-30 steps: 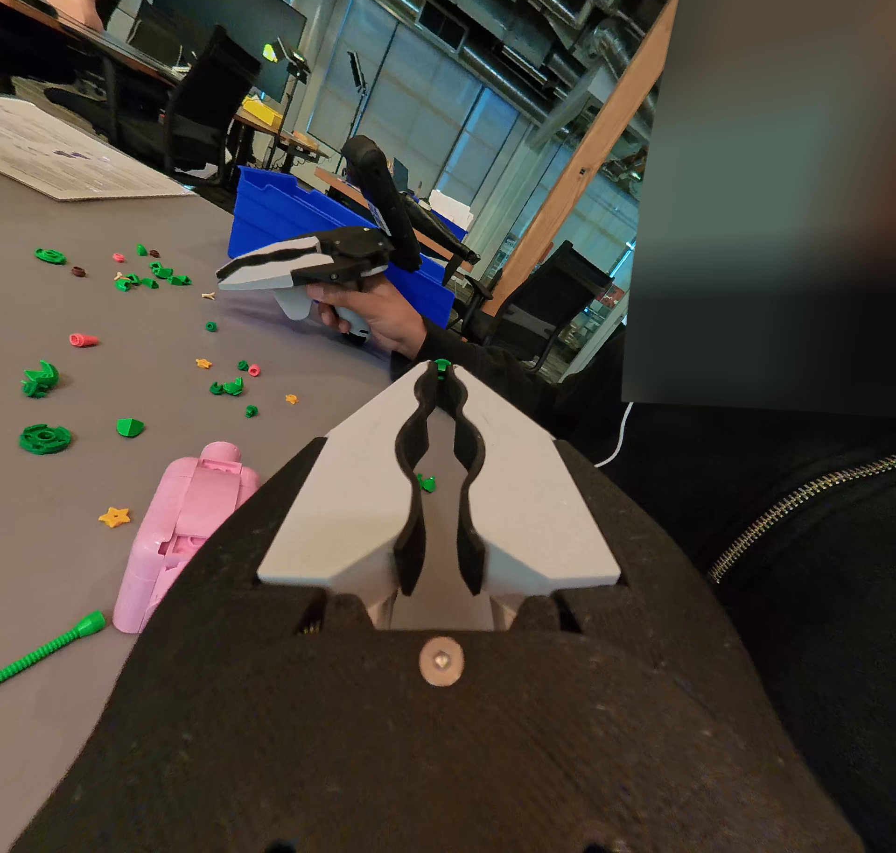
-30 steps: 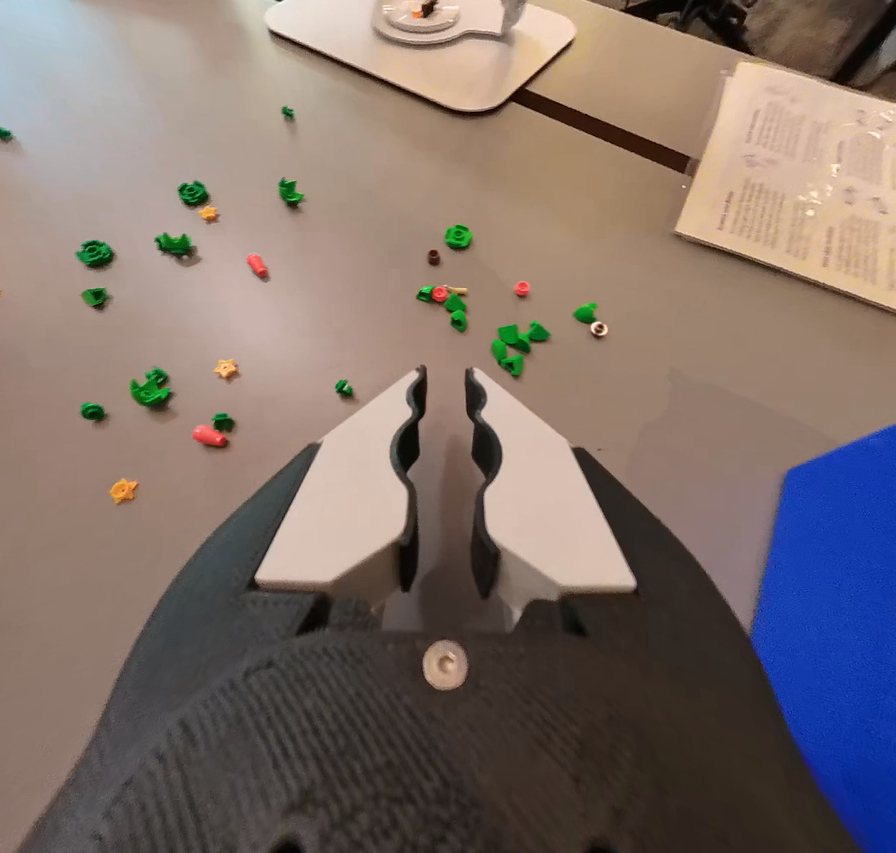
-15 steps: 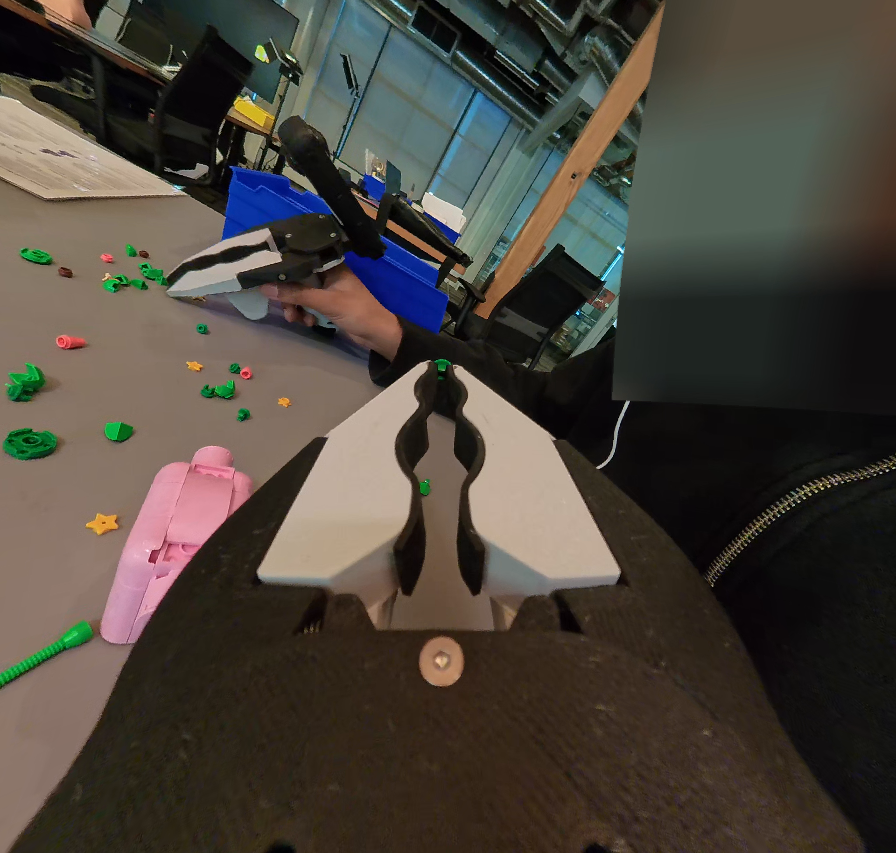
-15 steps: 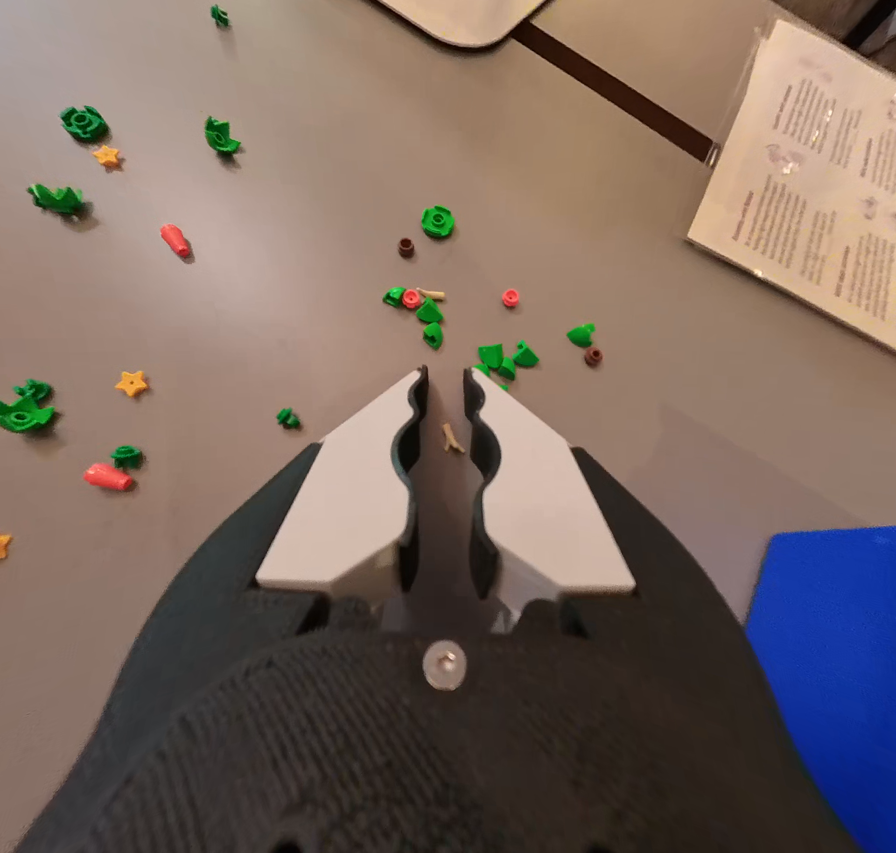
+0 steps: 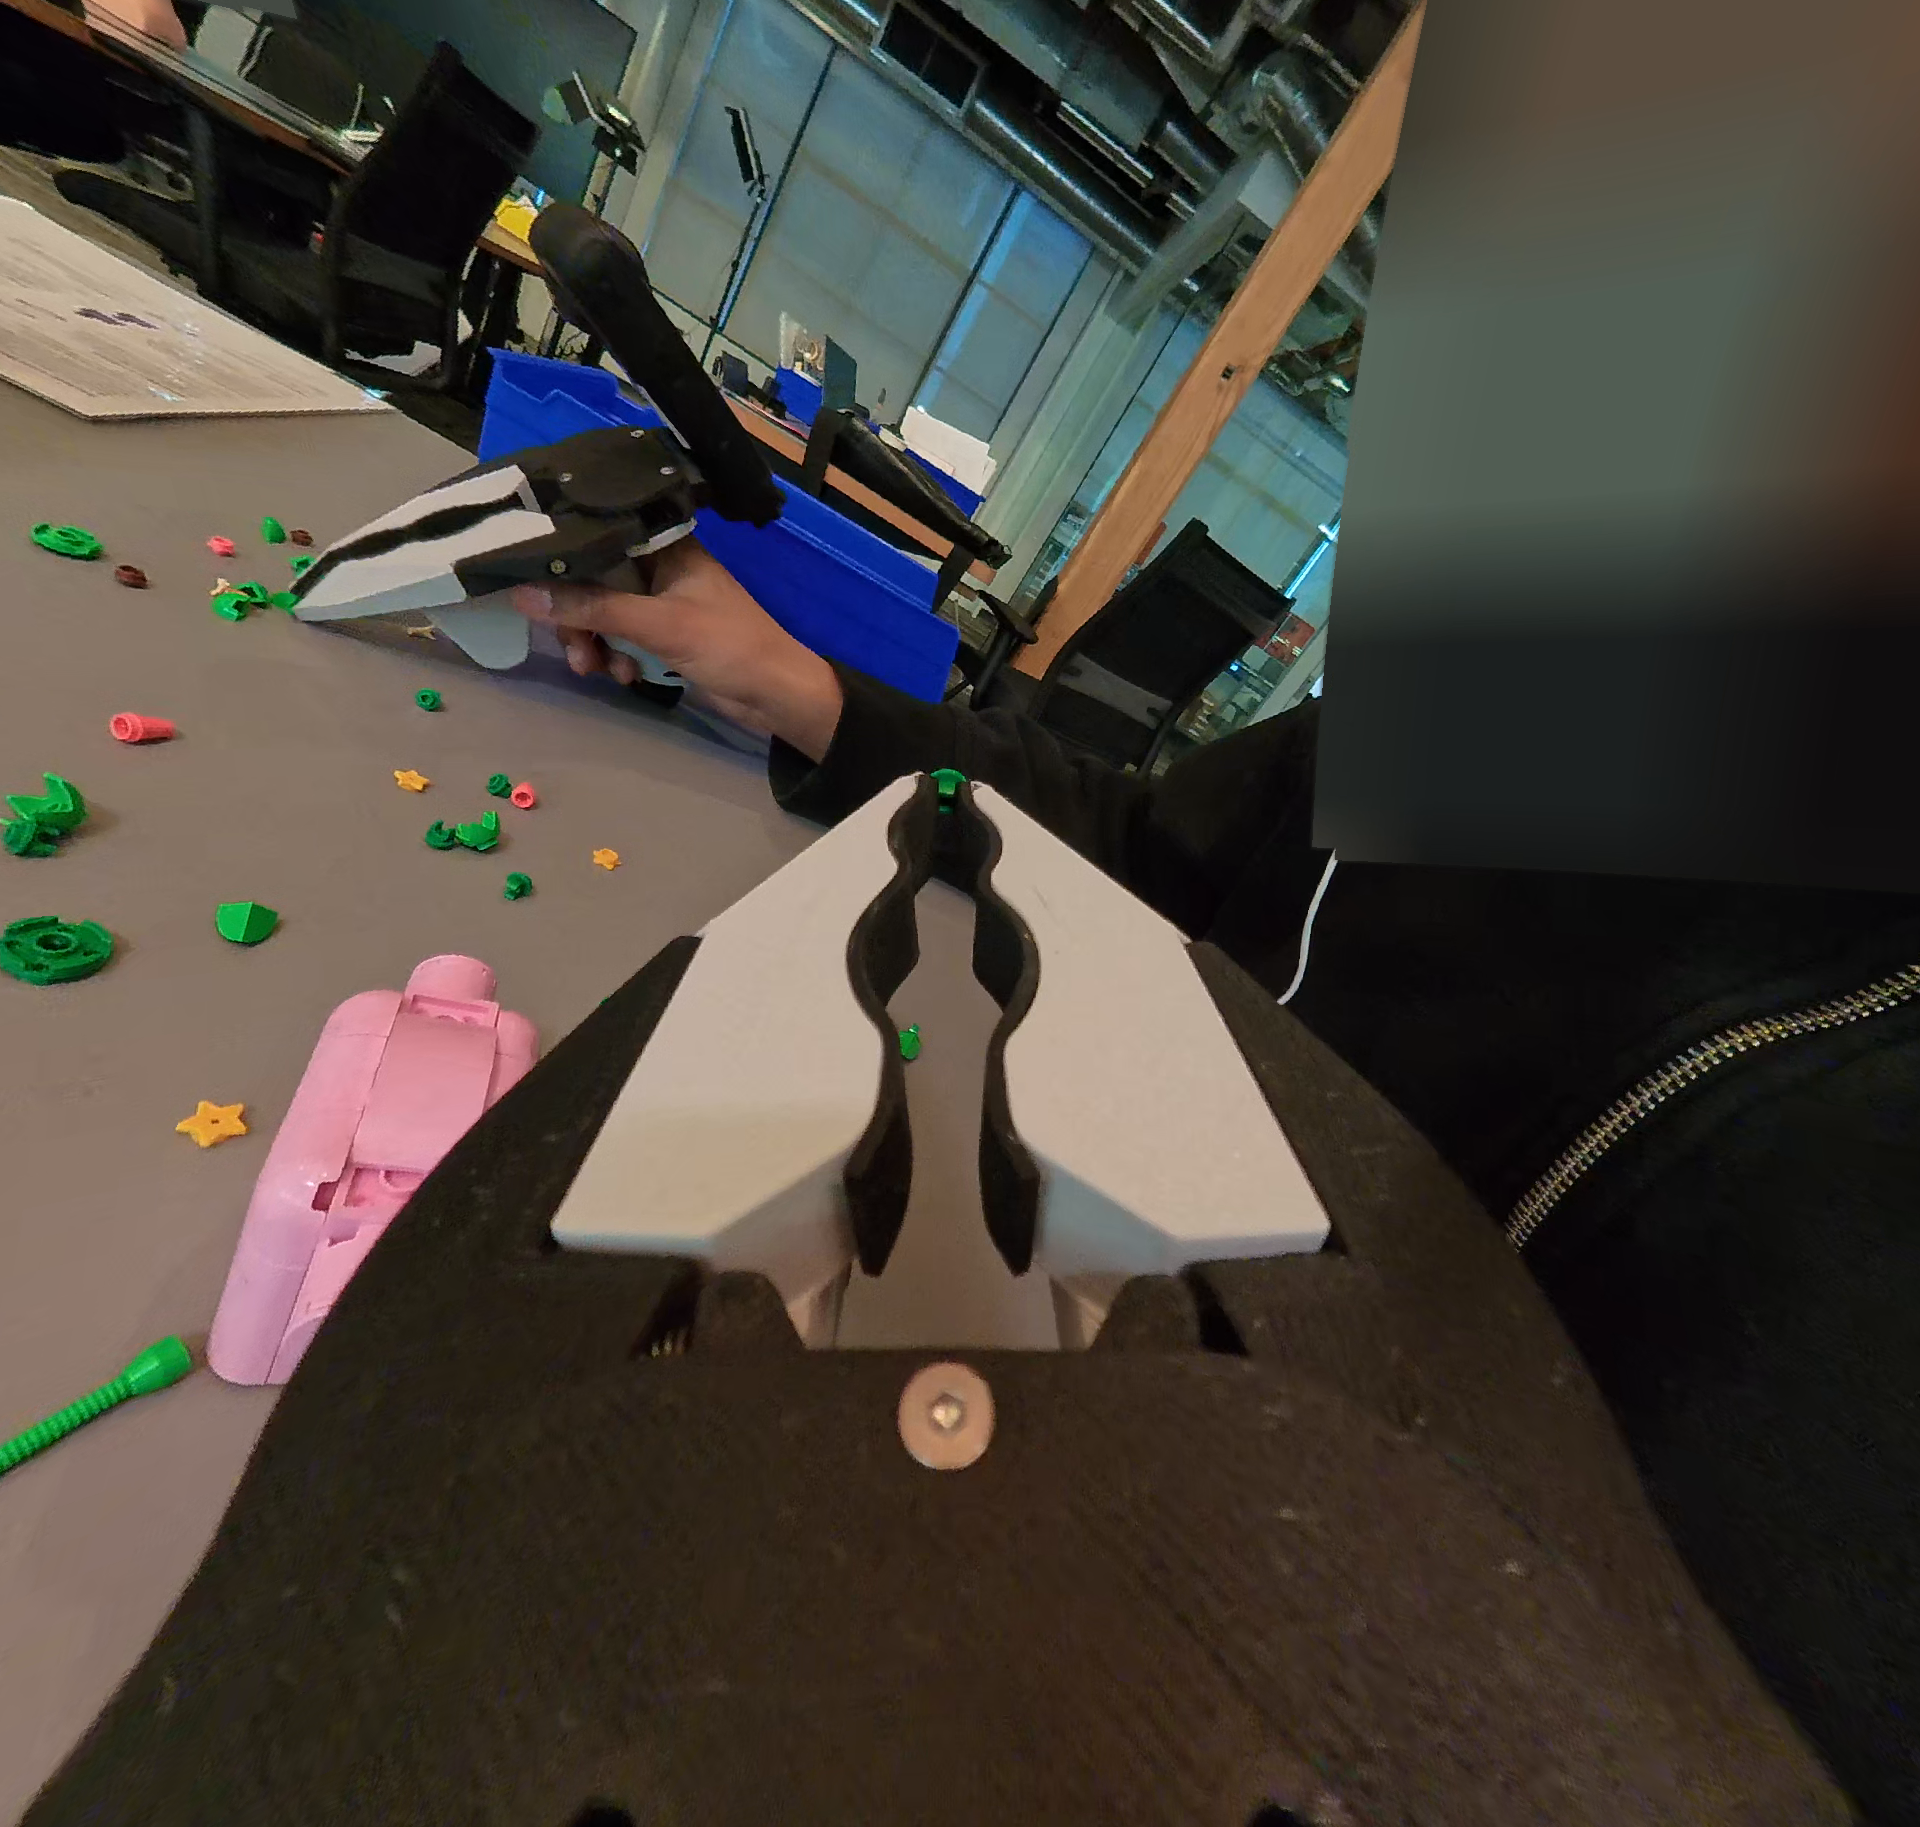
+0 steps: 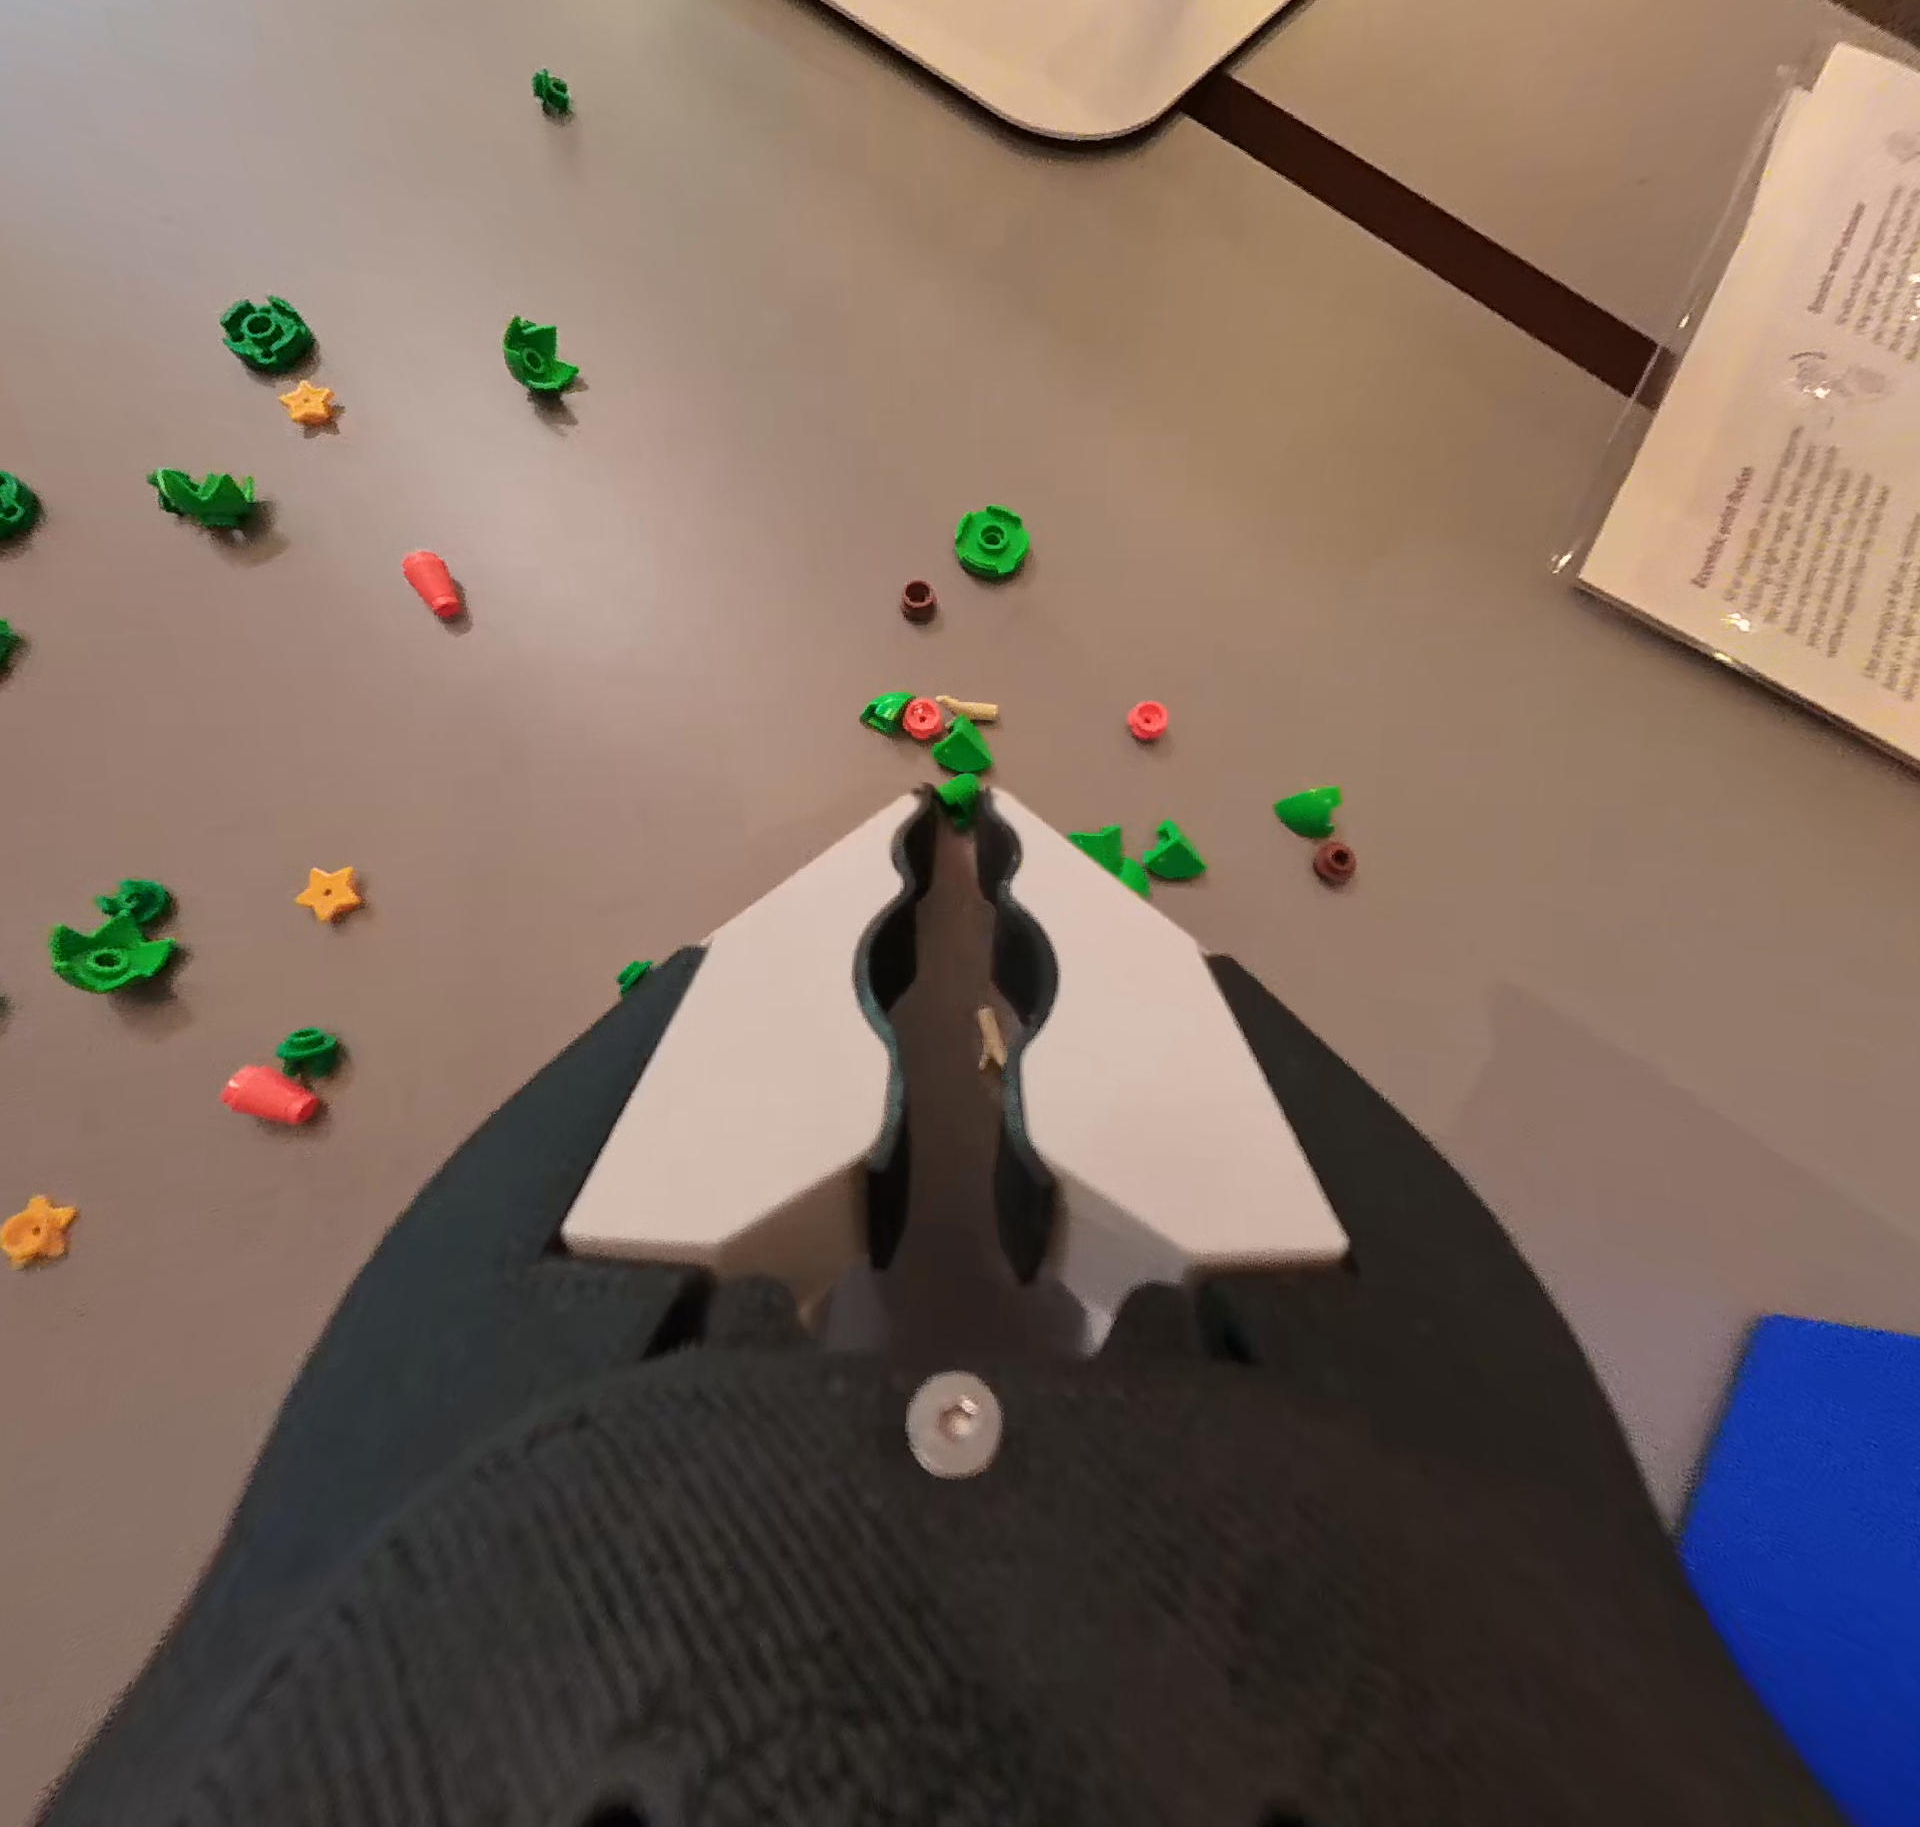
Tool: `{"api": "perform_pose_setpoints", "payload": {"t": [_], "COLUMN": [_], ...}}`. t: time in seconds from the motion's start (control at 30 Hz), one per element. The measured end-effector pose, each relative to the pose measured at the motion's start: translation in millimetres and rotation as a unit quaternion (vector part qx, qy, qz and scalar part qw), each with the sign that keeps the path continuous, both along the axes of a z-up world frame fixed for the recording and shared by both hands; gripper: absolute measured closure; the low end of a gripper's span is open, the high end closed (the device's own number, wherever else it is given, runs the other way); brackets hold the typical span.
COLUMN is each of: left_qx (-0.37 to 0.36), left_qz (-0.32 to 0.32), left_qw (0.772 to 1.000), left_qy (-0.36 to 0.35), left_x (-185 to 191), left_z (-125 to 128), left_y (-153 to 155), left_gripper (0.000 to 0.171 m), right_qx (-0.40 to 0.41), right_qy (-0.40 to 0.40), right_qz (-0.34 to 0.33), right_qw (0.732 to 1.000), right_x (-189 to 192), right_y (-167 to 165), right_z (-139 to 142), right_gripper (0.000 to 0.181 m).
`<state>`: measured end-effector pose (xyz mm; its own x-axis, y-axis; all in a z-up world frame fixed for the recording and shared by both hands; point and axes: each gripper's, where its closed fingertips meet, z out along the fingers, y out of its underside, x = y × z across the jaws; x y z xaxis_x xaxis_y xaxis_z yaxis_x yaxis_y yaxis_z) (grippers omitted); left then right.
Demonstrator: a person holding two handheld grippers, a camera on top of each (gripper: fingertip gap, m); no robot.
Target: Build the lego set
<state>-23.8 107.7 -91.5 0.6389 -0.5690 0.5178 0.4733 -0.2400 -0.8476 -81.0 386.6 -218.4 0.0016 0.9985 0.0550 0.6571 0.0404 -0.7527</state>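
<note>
- The right gripper [image 6: 954, 803] is down at the grey table [image 6: 727, 219], its fingertips drawn narrow around a small green curved leaf-like lego piece [image 6: 958, 798] at the near edge of a little cluster.
- From the left wrist view the same right gripper [image 5: 301, 601] shows with its tips touching the table among those green bits; whether the piece is truly pinched or only bracketed I cannot tell for sure, though it looks caught.
- The left gripper [image 5: 943, 788] is held up off the table near the person's dark jacket, closed on a tiny green stud-like lego piece [image 5: 943, 785] at its very tips.
- To do this pick well, I judge the squeeze should be firm but slow: the leaf piece is rounded and slick, and could squirt out sideways.
- Neighbours sit close: another green leaf piece [image 6: 962, 744] just beyond, and a small coral round stud [image 6: 922, 716] beside it. Lifting straight up would avoid dragging them.
- A thin tan twig-shaped piece [image 6: 989, 1037] lies on the table under the right gripper's fingers, apart from the tips; keep clear of it.
- The pink blocky lego assembly [image 5: 364, 1133] lies on its side at the near left, beside the left gripper.
- Keep the left grip steady meanwhile, since so little of the stud is held.
</note>
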Motion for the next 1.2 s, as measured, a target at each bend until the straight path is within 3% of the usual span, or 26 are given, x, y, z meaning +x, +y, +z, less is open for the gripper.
{"api": "perform_pose_setpoints", "payload": {"t": [0.2,0.5,0.67,0.73,0.9,1.2], "left_qx": [-0.001,-0.005,-0.021,-0.023,-0.022,-0.024], "left_qz": [-0.001,0.000,0.022,0.034,0.048,0.046], "left_qw": [1.000,1.000,1.000,0.999,0.999,0.999], "left_qy": [0.000,-0.002,0.005,0.004,0.000,0.001], "left_x": [0.5,-0.8,-9.1,-14.6,-22.3,-22.9], "left_z": [-0.6,-2.0,-8.0,-8.9,-8.7,-11.4], "left_y": [-0.2,0.6,4.3,5.0,5.2,7.2], "left_gripper": [0.171,0.171,0.171,0.171,0.171,0.171], "right_qx": [0.019,-0.108,0.014,0.017,-0.052,-0.219], "right_qy": [0.023,0.031,0.018,0.035,0.037,-0.086], "right_qz": [0.012,0.073,0.118,0.155,0.194,0.237], "right_qw": [0.999,0.991,0.993,0.987,0.979,0.943], "right_x": [1.4,18.9,16.2,12.8,17.7,54.5], "right_y": [-7.3,-62.6,-96.1,-124.0,-162.2,-205.7], "right_z": [7.5,25.2,38.2,45.9,48.5,11.3], "right_gripper": [0.177,0.177,0.177,0.177,0.177,0.177]}}
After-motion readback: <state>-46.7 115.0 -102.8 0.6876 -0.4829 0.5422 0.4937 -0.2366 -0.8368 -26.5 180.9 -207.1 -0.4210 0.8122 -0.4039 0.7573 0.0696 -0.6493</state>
